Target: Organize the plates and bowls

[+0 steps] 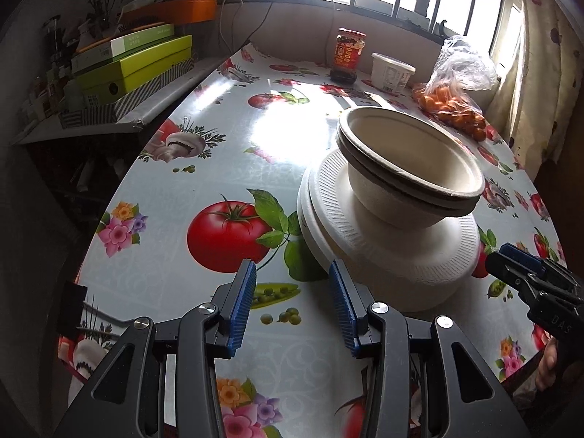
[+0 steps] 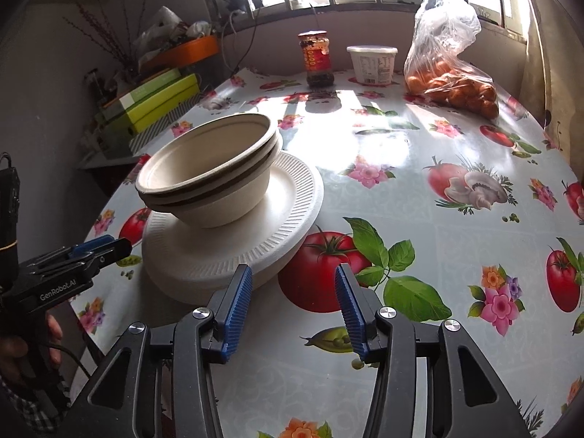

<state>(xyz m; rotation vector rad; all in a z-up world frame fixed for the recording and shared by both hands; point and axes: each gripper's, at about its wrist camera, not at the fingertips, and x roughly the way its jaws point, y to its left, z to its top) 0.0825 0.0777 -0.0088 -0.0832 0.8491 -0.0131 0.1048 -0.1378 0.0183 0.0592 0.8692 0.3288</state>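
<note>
Two cream paper bowls point(image 1: 408, 160) point(image 2: 208, 168) sit nested on a stack of white ribbed paper plates point(image 1: 394, 255) point(image 2: 233, 241) on the fruit-print tablecloth. My left gripper point(image 1: 292, 277) is open over the cloth just left of the plates' near edge, nothing between its blue pads. My right gripper point(image 2: 294, 281) is also open, just right of the plates' near rim, holding nothing. Each gripper shows in the other's view: the right gripper point(image 1: 518, 259) at the stack's right, the left gripper point(image 2: 98, 248) at its left.
At the far end of the table point(image 2: 419, 189) stand a red-labelled jar point(image 2: 317, 59), a white tub point(image 2: 371, 64) and a plastic bag of oranges point(image 2: 452, 84). Green boxes point(image 1: 135, 65) are stacked on a side shelf to the left. A window lights the back.
</note>
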